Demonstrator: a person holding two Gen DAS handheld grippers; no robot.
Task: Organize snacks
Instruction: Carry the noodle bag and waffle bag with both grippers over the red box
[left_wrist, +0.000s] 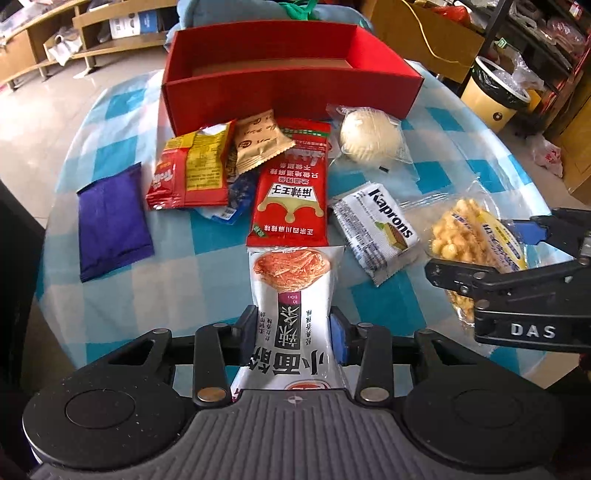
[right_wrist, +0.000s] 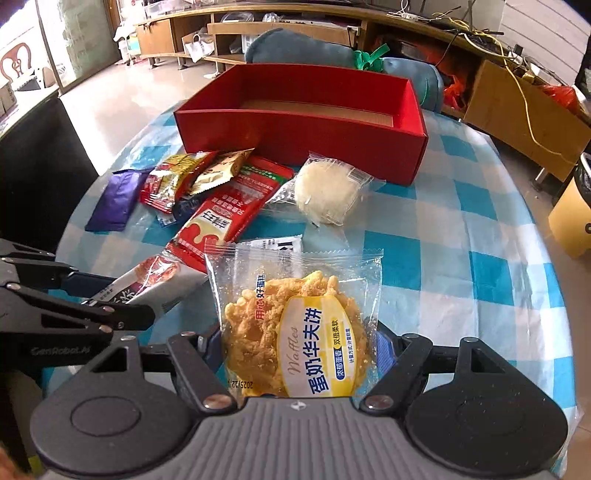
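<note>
My left gripper (left_wrist: 293, 332) is shut on a white noodle snack packet (left_wrist: 291, 295), near the table's front edge. My right gripper (right_wrist: 299, 343) is shut on a clear waffle packet (right_wrist: 295, 332), which also shows in the left wrist view (left_wrist: 469, 236). An open red box (left_wrist: 288, 74) stands at the back of the table; it also shows in the right wrist view (right_wrist: 303, 110) and looks empty. Loose snacks lie before it: a purple packet (left_wrist: 110, 221), a red-yellow packet (left_wrist: 188, 170), a red chili packet (left_wrist: 291, 192), a Kaprons wafer (left_wrist: 380, 229) and a white pastry (left_wrist: 369, 134).
The round table has a blue-and-white checked cloth (right_wrist: 461, 258). A yellow bin (left_wrist: 495, 92) and cardboard boxes (right_wrist: 524, 110) stand beyond the table on the right. Wooden shelves (left_wrist: 37, 48) line the back wall.
</note>
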